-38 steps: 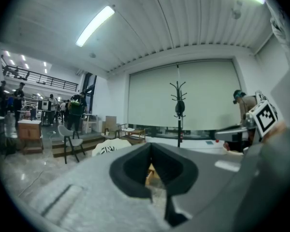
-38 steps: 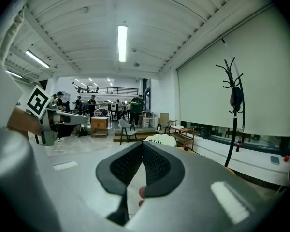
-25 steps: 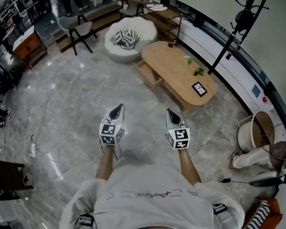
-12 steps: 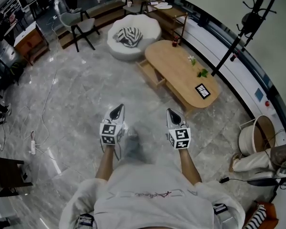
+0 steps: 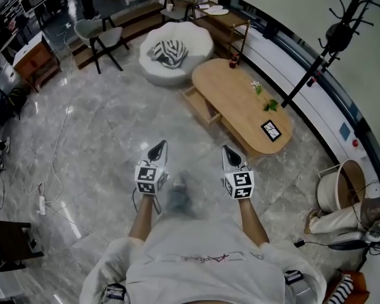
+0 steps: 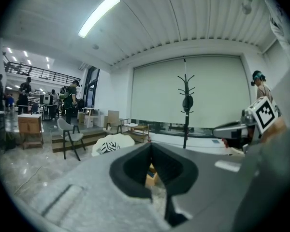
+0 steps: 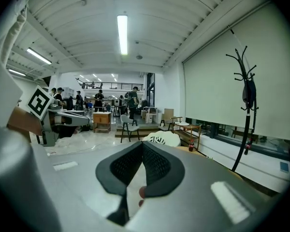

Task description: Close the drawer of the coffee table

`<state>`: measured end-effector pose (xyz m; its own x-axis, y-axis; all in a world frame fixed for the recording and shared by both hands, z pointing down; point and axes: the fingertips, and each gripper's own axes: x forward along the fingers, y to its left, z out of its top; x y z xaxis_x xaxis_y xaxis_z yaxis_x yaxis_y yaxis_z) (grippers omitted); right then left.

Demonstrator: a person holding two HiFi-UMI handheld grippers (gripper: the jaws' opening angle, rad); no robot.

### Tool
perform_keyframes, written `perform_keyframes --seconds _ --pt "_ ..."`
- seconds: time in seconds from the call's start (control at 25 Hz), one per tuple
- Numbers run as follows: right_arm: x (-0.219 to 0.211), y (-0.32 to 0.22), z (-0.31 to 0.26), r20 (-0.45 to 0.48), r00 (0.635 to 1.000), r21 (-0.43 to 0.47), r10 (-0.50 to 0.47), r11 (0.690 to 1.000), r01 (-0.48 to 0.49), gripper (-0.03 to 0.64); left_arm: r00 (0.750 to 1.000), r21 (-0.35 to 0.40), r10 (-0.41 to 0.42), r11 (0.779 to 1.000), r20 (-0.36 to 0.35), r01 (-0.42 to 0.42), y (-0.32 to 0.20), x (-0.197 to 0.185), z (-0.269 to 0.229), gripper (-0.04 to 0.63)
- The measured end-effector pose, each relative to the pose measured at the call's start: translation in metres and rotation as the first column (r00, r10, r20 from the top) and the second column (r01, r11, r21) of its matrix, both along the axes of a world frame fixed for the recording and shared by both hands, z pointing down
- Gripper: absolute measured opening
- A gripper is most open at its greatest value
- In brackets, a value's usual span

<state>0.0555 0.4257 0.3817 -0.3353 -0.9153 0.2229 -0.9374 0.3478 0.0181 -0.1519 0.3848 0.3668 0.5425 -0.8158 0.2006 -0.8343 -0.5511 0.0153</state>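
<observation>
1. Head view: the coffee table (image 5: 240,103) stands in the upper right of the frame, its long top running from upper left to lower right. Its drawer (image 5: 198,104) juts out open from the side facing the lower left, so closing it should mean a push toward the upper right. The left gripper (image 5: 157,147) and right gripper (image 5: 230,152) sit low in the middle of the frame, well apart from the drawer. It lies above and between them, and neither looks clearly nearer. Both bare forearms reach forward side by side, with the grippers parallel and pointing up the frame over the marble floor (image 5: 101,144).

2. Left gripper view: the jaws are pressed together with nothing held. Through the notch below the tips a bit of light wood shows, which I take for the drawer, dead ahead. The right gripper shows at the right edge of the frame.

3. Right gripper view: these jaws are likewise closed and empty. A strip of the coffee table shows just right of centre, beside a white seat (image 7: 159,138), so this gripper also points roughly at it.
</observation>
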Motion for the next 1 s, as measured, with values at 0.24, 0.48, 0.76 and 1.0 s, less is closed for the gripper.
perform_keyframes --seconds 0.24,0.48,0.76,1.0 --pt "-0.013 -0.077 0.003 -0.008 1.0 -0.024 0.012 1.0 -0.012 0.005 1.0 -0.021 0.008 1.0 -0.004 -0.008 -0.081 -0.013 0.005 0.0" --pt "-0.045 -0.162 -0.009 -0.009 1.0 -0.033 0.007 0.999 -0.008 0.005 1.0 -0.034 0.01 0.999 -0.012 -0.011 -0.158 -0.044 -0.003 0.0" --pt "-0.077 -0.242 -0.014 -0.018 1.0 -0.045 0.004 0.999 -0.005 0.005 1.0 -0.038 0.007 0.999 -0.024 -0.008 -0.242 -0.077 -0.005 -0.001" --pt "-0.095 -0.302 -0.021 -0.032 0.999 -0.034 0.013 0.999 -0.014 0.005 0.999 -0.037 0.015 0.999 -0.042 -0.017 -0.3 -0.097 -0.007 0.0"
